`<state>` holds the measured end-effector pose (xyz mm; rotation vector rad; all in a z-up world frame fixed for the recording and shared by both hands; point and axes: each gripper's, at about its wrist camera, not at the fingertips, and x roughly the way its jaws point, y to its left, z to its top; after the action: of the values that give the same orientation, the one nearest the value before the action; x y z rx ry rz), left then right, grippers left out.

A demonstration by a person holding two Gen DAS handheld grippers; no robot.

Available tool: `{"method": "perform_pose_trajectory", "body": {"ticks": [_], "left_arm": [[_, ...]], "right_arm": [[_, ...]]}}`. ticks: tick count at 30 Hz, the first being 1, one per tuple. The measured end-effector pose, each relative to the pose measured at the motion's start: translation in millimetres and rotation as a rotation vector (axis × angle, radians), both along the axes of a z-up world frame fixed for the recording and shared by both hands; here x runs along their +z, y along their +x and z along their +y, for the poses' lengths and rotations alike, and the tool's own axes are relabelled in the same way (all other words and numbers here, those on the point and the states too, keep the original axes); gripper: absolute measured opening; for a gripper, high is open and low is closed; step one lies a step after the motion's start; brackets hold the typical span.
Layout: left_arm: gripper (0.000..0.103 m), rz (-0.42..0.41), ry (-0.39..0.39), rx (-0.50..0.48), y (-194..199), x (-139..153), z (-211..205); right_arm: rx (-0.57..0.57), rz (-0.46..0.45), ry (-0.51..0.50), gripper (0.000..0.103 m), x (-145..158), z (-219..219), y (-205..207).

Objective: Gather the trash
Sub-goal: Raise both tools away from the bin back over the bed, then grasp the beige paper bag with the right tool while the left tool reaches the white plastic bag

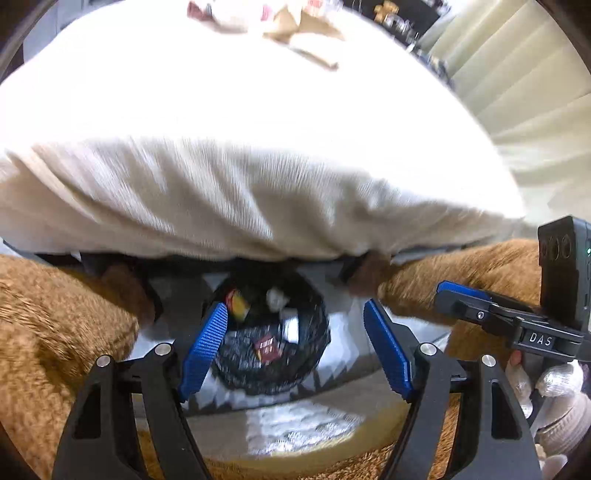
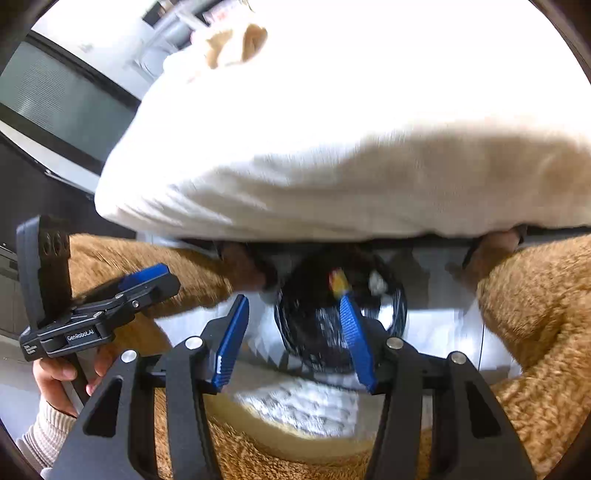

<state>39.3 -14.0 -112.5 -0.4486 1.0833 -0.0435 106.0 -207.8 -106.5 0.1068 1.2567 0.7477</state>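
Both tongs hang empty over the floor. Left gripper [image 1: 293,345] has its blue pads spread w/ nothing between them; right gripper [image 2: 291,341] is spread too, narrower, also pinching nothing.

We look down at a black mesh bin [image 1: 273,332] on a grey-white patterned rug [image 1: 332,362], tucked just under the edge of a table draped w/ a white cloth [image 1: 240,155]. The bin sits in a gap between two brown fluffy seats [image 1: 55,325], one each side, so open room is only that channel plus the rug strip nearest us. The cloth hem overhangs the bin's far rim; table legs stand at the inner corners of the seats. Trash already in the bin: a yellow-red wrapper [image 1: 238,302], a dark red packet [image 1: 266,349], a white crumpled bit [image 1: 277,299].

More trash is still on the tabletop at the far edge: brown paper scraps [image 1: 306,33] and pale crumpled pieces, blurred, can't tell what exactly.

Left wrist view gives the bin's inside clearly, plus the right gripper at the right edge w/ fingers [image 1: 521,380] on its handle. Right wrist view has its right pad across the bin mouth, so contents are mostly hidden; it shows instead the left gripper [image 2: 147,284] at the left edge, held by a hand [image 2: 55,384] in a knit cuff, and a dark window wall behind.
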Motion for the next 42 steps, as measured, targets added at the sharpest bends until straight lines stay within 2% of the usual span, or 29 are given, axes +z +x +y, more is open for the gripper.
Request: {"method": "perform_pose_trajectory", "body": {"ticks": [5,12,17,25,29,33,37,42], "left_arm": [[0.075,-0.108,-0.001,0.030,-5,25,10],[0.075,-0.233,0.014,0.065,-2,59,36],[0.075,-0.280,0.016,0.098,9,75,61],[0.075,-0.330,0.035,0.116,30,91,90],[0.075,-0.342,0.049,0.106,46,95,99],[0.075,-0.354,0.047,0.099,60,100,109],[0.075,-0.358,0.069,0.102,74,102,118],[0.075,-0.344,0.054,0.112,86,101,130]], "right_arm": [[-0.030,-0.094,0.064,0.052,20,-8,-2],[-0.055,-0.168,0.104,0.052,43,0,16],[-0.055,-0.237,0.106,0.053,59,13,29],[-0.053,-0.278,0.121,0.057,72,46,64],[-0.045,-0.302,0.116,0.068,77,66,86],[-0.045,-0.309,0.119,0.090,76,85,104],[-0.039,-0.300,0.108,0.092,70,106,121],[-0.020,-0.303,0.078,0.092,66,129,136]]}}
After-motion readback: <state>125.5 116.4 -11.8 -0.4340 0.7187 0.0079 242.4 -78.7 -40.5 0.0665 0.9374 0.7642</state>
